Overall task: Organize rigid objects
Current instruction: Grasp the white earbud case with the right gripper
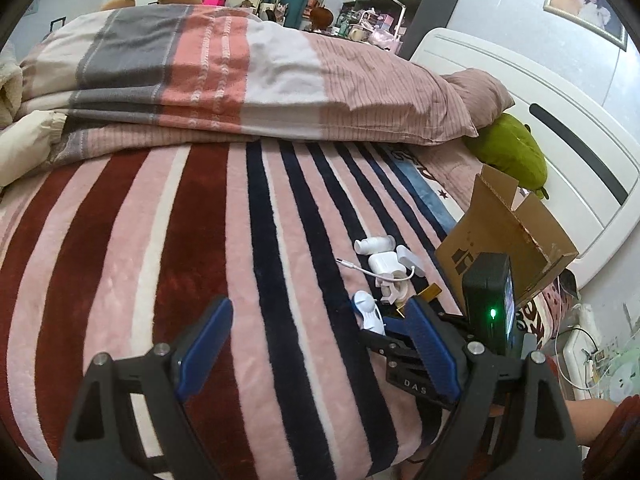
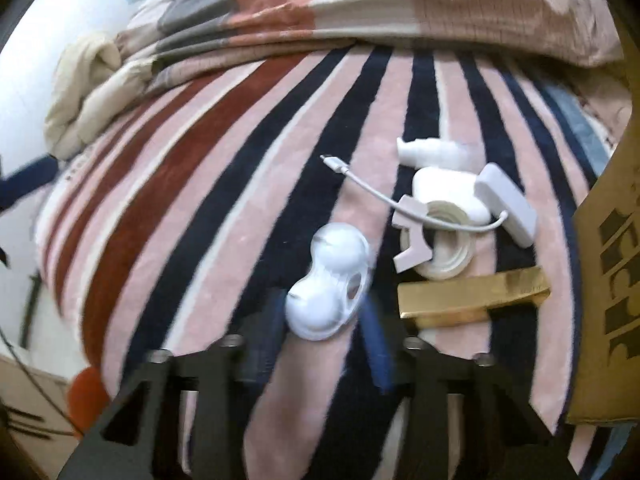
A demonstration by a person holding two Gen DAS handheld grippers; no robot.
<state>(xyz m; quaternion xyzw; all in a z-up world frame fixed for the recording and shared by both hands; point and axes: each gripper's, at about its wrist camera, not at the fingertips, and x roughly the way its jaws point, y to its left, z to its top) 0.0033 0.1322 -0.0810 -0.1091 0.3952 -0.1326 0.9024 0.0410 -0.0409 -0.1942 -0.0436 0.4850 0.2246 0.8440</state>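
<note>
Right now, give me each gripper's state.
Left gripper: open, holding nothing.
Right gripper: around the white double-domed case; whether it grips cannot be told.

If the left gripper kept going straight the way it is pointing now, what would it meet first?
Most likely just the striped blanket: the left gripper stands open over bare fabric, with the small white items off to its right.

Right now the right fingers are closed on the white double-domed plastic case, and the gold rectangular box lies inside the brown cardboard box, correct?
Not quite. The right wrist view shows the gold rectangular box lying on the striped blanket, beside the brown cardboard box, not inside it. The right fingers do clamp the white double-domed plastic case.
</note>
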